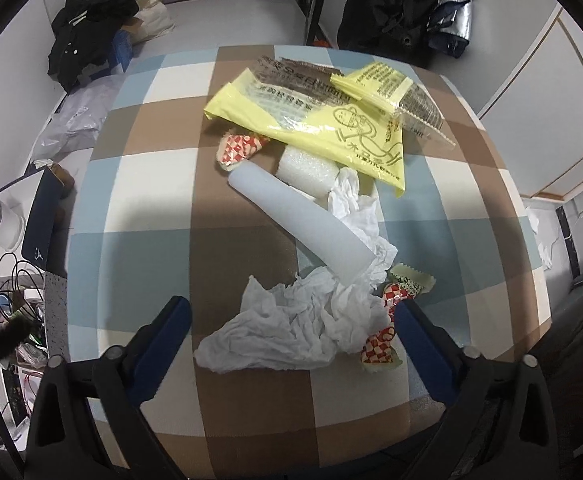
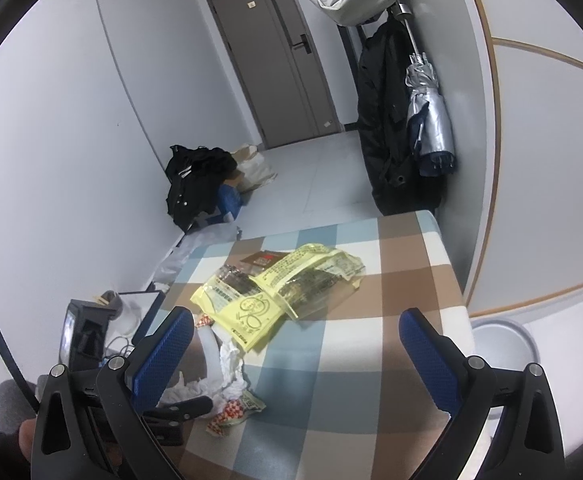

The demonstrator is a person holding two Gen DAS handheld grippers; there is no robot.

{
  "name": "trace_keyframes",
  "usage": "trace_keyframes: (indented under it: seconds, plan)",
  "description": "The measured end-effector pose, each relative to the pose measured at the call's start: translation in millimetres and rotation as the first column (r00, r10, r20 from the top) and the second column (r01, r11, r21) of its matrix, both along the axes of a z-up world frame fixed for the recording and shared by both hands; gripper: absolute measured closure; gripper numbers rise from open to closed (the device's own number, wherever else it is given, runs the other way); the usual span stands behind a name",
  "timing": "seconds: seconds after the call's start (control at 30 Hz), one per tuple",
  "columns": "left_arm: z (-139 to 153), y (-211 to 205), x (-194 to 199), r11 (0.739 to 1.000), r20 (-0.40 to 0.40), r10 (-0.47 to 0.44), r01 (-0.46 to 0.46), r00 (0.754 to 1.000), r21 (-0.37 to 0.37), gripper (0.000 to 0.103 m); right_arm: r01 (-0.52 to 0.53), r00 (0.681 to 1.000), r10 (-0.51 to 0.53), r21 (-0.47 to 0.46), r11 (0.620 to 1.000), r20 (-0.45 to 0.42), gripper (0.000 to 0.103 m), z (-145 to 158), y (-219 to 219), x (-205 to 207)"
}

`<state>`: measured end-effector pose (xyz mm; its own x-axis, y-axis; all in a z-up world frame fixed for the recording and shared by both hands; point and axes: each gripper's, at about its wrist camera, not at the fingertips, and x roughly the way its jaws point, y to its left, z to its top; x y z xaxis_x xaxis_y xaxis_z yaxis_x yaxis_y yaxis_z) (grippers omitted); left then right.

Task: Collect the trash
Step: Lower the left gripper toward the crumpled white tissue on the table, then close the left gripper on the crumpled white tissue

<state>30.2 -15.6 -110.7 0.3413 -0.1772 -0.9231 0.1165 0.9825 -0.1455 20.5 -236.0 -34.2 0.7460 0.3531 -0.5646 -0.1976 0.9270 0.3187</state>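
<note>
A table point(image 1: 139, 200) covered in a blue, brown and white checked cloth filled most of both views. Behind it, a grey door point(image 2: 287, 60) was seen at the far end of the room, with a black coat point(image 2: 383, 120) and a folded silver umbrella point(image 2: 427, 120) hung at the right wall. A heap of black clothing point(image 1: 87, 36) was piled on the floor at the far left.

The trash was gathered in the middle of the table. Farthest back, a yellow bag point(image 1: 323, 120) was spread flat, with a smaller yellow wrapper point(image 1: 379, 84) laid on its far right corner. Nearer, a white tube point(image 1: 299, 220) was laid slantwise, touching a foam roll point(image 1: 307, 168) at its far end. A crumpled tissue point(image 1: 291, 328) was heaped at the near end of the tube. Red-and-white checked wrappers point(image 1: 379, 348) were tucked beside the tissue on the right, and another point(image 1: 239, 148) beside the bag on the left.

The left gripper point(image 1: 291, 320) was held wide apart over the tissue, its blue pads on either side, gripping nothing. The right gripper point(image 2: 295, 328) was likewise spread wide over the cloth and held nothing. A white bin point(image 2: 503, 344) was seen on the floor just beyond the table's right edge.
</note>
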Motion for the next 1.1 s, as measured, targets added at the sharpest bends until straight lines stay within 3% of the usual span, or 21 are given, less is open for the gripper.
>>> trace_keyframes:
  seconds: [0.23,0.4,0.47,0.57,0.77,1.1]
  plan:
    - [-7,-9,1,0.998,-0.019,-0.055,0.056,0.998,0.038,0.028,0.006,1.0,-0.006,0.017,1.0,-0.006,0.0,0,-5,0]
    - [-2,-11,0,0.996,-0.011,-0.086,0.087,0.996,0.033,0.057,0.014,1.0,-0.014,0.019,1.0,-0.002,0.0,1,-9,-1]
    - [-1,-11,0,0.995,-0.017,-0.101,0.101,0.995,0.012,0.075,0.017,1.0,-0.017,0.015,1.0,-0.005,0.0,0,-9,0]
    - [1,-12,-3,0.993,-0.016,-0.117,0.117,0.993,-0.003,0.086,0.016,1.0,-0.016,0.013,1.0,-0.013,0.0,-1,-9,1]
    - [15,-11,-14,0.987,0.009,-0.158,0.158,0.987,-0.043,0.098,0.011,1.0,-0.011,-0.002,1.0,-0.013,0.0,-2,-6,0]
    - [41,-2,-22,0.971,0.065,-0.188,0.195,0.98,-0.14,0.1,0.021,0.999,-0.022,-0.025,0.999,-0.036,0.0,-10,-4,1]
